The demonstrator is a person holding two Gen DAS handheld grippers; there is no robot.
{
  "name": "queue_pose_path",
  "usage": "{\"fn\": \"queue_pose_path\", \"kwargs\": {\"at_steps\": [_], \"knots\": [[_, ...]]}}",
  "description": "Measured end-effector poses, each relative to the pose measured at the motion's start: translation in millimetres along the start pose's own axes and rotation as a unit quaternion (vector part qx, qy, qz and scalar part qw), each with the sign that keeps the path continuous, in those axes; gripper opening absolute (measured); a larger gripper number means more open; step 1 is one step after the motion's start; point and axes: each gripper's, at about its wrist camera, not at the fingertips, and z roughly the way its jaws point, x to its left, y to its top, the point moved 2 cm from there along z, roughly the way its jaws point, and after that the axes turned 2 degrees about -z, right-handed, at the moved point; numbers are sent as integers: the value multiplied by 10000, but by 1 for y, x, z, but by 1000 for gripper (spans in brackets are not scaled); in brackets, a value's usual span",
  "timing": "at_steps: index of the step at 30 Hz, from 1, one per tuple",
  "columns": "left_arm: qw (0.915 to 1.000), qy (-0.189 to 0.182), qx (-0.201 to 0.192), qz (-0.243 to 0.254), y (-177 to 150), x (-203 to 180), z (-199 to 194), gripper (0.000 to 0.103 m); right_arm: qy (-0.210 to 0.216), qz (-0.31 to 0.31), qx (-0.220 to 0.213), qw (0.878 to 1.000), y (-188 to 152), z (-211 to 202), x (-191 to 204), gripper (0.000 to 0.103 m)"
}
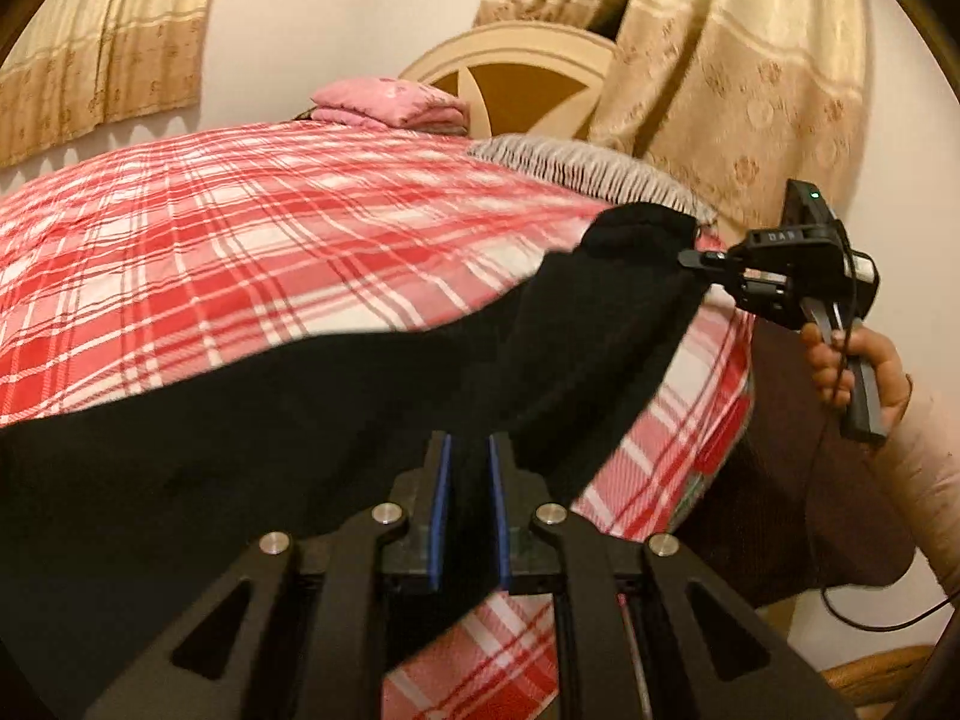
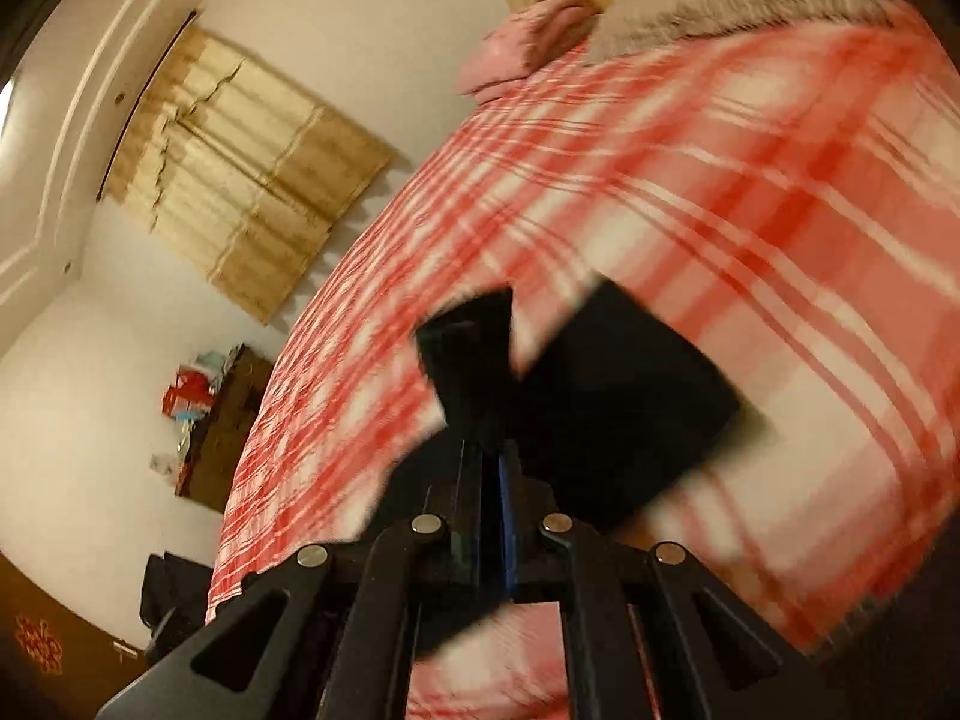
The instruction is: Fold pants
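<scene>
Black matt cloth pants (image 1: pixel 288 420), soft, between blue rubbery pads (image 1: pixel 441 516). Red-white checked woven bedspread (image 1: pixel 240 228) beyond fingers. Shiny metal pivot pins (image 1: pixel 387 513).

Black pants (image 1: pixel 312 420), stretched, lifted over plaid bed

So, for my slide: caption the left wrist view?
Both grippers shut on black pants over a plaid bed.

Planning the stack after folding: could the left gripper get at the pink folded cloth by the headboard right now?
Probably not: the left gripper is shut on the black pants, and the pink folded cloth lies across the plaid bedspread.
</scene>
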Motion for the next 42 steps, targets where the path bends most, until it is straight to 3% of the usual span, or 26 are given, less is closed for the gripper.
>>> {"fn": "queue_pose_path", "kwargs": {"at_steps": [7, 9, 10, 11, 13, 15, 18, 20, 21, 27, 30, 31, 32, 33, 35, 39, 42], "knots": [[9990, 210, 337, 227, -15, -8, 12, 17, 224, 504, -388, 9977, -17, -18, -19, 5], [9994, 193, 194, 231, -15, -9, 2, 31, -359, 476, -653, 9961, -14, -35, -17, 6], [9995, 210, 90, 203, -15, -8, -3, 52, -580, 259, -783, 9949, -12, -43, -12, 6], [9996, 227, -3, 157, -14, -7, -6, 64, -772, -110, -939, 9925, -8, -49, -1, 6], [9997, 157, -167, 31, -13, -3, -15, 67, -834, -727, -1014, 9887, 0, -51, 21, 7], [9996, 94, -278, -45, -9, -1, -20, 67, -768, -1197, -755, 9869, 10, -39, 40, 10], [9974, 188, -671, -186, -3, 5, -39, 67, -1027, -1767, -447, 9779, 29, -6, 58, 27], [9950, 298, -870, -386, 0, 15, -51, 72, -1186, -2036, -278, 9714, 39, 14, 62, 57], [9937, 380, -930, -503, 1, 23, -55, 72, -1259, -2148, -197, 9683, 40, 20, 60, 59], [9845, 828, -985, -1191, -8, 69, -67, 73, -1684, -2401, 391, 9552, 53, 65, 43, 59], [9787, 951, -942, -1554, -14, 88, -69, 73, -1927, -2859, 518, 9372, 45, 78, 43, 58], [9768, 982, -932, -1658, -16, 93, -69, 73, -2134, -3079, 558, 9255, 41, 81, 47, 47], [9753, 1004, -920, -1740, -17, 96, -69, 73, -2414, -3343, 602, 9090, 36, 83, 52, 27], [9744, 1031, -910, -1781, -18, 98, -69, 73, -2462, -3423, 598, 9048, 34, 82, 54, 23], [9723, 1142, -896, -1834, -20, 103, -69, 73, -2421, -3427, 522, 9062, 32, 70, 57, 8], [9679, 1242, -922, -1982, -25, 110, -70, 73, -2508, -2975, -107, 9211, 41, 34, 45, 8], [9641, 1341, -944, -2088, -28, 117, -71, 73, -2965, -2745, -350, 9141, 41, 26, 22, 8]]}}
